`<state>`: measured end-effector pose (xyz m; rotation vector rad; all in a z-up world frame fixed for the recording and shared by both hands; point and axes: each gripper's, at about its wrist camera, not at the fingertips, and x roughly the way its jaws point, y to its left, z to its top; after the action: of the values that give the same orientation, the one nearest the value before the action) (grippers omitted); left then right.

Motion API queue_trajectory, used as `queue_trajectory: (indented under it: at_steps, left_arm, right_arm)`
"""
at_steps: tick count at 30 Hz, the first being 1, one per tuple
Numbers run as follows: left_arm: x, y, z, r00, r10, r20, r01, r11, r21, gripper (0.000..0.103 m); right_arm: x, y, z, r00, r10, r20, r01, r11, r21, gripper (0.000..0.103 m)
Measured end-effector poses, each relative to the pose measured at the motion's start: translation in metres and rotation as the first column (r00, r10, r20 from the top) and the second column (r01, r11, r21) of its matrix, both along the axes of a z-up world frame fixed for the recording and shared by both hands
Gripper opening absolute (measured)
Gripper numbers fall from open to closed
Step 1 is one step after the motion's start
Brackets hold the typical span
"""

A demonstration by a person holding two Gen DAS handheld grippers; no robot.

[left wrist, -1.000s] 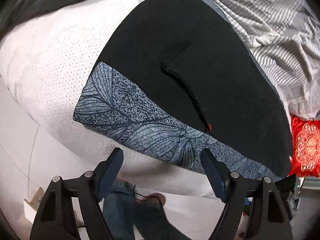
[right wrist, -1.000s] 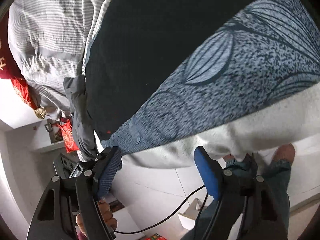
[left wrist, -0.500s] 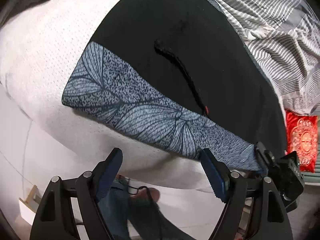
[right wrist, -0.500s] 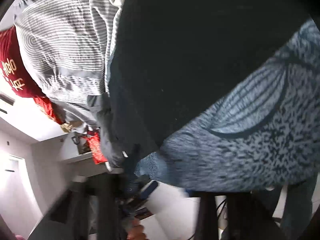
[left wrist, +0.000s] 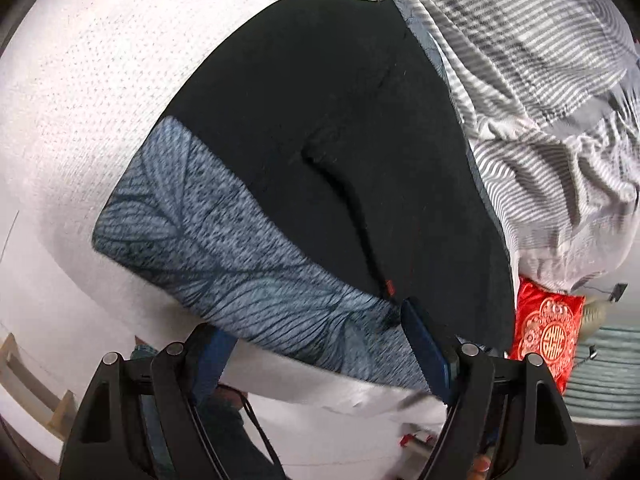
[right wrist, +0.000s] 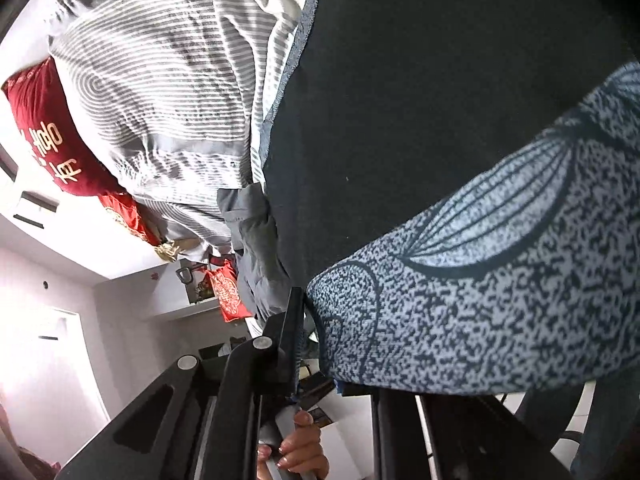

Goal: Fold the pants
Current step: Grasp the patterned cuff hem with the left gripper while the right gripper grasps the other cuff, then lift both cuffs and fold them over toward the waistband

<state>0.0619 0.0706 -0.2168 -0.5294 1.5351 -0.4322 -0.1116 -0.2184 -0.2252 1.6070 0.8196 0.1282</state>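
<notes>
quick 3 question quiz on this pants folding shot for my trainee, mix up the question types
1. True or false: the left gripper has its jaws shut tight.
2. What lies along the far edge of the pants? A) striped bedding B) a wooden tray C) a stack of towels
3. Fill in: above the leaf-patterned band, the pants fabric is plain ____.

Key: 1 false, the jaws stand wide open, straddling the band; 2 A; 3 black.
</notes>
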Motion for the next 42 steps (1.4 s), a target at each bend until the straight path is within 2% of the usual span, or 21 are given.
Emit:
queue_trajectory:
  at_steps: [1, 2, 3, 4, 5, 8, 11, 18, 22, 25, 27, 30, 34, 39, 42]
  left_arm:
    - [0.002, -0.002, 0.002, 1.0, -0.004, 0.01, 0.004, 1.0, -0.004, 0.04]
    - [0.004, -0.002, 0.002, 1.0, -0.012, 0.008, 0.012, 1.0, -0.006, 0.032]
    - [0.006, -0.002, 0.004, 1.0, -0.01, 0.012, 0.01, 1.0, 0.01, 0.03]
    - [0.008, -0.002, 0.008, 1.0, -0.01, 0.028, 0.01, 1.0, 0.014, 0.02]
    - [0.008, -0.002, 0.011, 0.999, -0.024, 0.039, 0.023, 0.999, 0.03, 0.019]
    - [0.006, -0.009, 0.038, 0.987, -0.119, 0.112, 0.109, 0.99, 0.086, 0.019]
    - [0.008, -0.024, 0.065, 0.961, -0.213, 0.175, 0.189, 0.972, 0.143, 0.019]
    - [0.042, -0.055, 0.104, 0.919, -0.333, 0.209, 0.299, 0.937, 0.181, 0.019]
    - [0.072, -0.08, 0.119, 0.898, -0.373, 0.232, 0.331, 0.922, 0.199, 0.019]
    - [0.098, -0.105, 0.12, 0.881, -0.407, 0.243, 0.354, 0.906, 0.234, 0.019]
    - [0.114, -0.121, 0.116, 0.878, -0.415, 0.239, 0.358, 0.9, 0.248, 0.019]
    - [0.141, -0.147, 0.108, 0.888, -0.402, 0.224, 0.346, 0.904, 0.251, 0.019]
    - [0.175, -0.183, 0.095, 0.887, -0.402, 0.227, 0.339, 0.901, 0.272, 0.019]
    - [0.206, -0.217, 0.064, 0.892, -0.396, 0.219, 0.307, 0.885, 0.35, 0.024]
    - [0.215, -0.223, 0.051, 0.89, -0.399, 0.222, 0.289, 0.868, 0.403, 0.031]
  right_arm:
    - [0.0, 0.0, -0.002, 1.0, 0.007, -0.012, -0.007, 1.0, -0.007, 0.013]
    - [0.003, 0.001, -0.003, 0.999, 0.017, -0.03, -0.018, 1.0, -0.018, 0.014]
    - [0.004, 0.001, -0.002, 0.999, 0.025, -0.049, -0.027, 0.999, -0.028, 0.014]
    - [0.001, 0.0, -0.004, 0.997, 0.034, -0.064, -0.036, 0.999, -0.038, 0.014]
    - [0.002, -0.001, -0.002, 0.996, 0.041, -0.078, -0.045, 0.998, -0.051, 0.014]
    - [0.007, -0.002, 0.011, 0.994, 0.064, -0.09, -0.072, 0.993, -0.09, 0.012]
    - [0.013, -0.007, 0.028, 0.993, 0.078, -0.091, -0.089, 0.989, -0.121, 0.012]
    - [0.042, -0.027, 0.063, 0.983, 0.113, -0.145, -0.136, 0.977, -0.163, 0.012]
    - [0.068, -0.044, 0.07, 0.975, 0.15, -0.166, -0.176, 0.973, -0.151, 0.012]
    - [0.096, -0.066, 0.064, 0.967, 0.178, -0.182, -0.2, 0.973, -0.112, 0.012]
    - [0.114, -0.079, 0.058, 0.958, 0.203, -0.201, -0.225, 0.97, -0.092, 0.012]
    - [0.145, -0.103, 0.046, 0.941, 0.243, -0.237, -0.26, 0.964, -0.047, 0.014]
    - [0.185, -0.137, 0.025, 0.923, 0.287, -0.258, -0.297, 0.955, -0.002, 0.015]
    - [0.226, -0.168, -0.013, 0.904, 0.311, -0.294, -0.305, 0.95, 0.066, 0.015]
    - [0.246, -0.173, -0.038, 0.88, 0.343, -0.328, -0.333, 0.939, 0.087, 0.017]
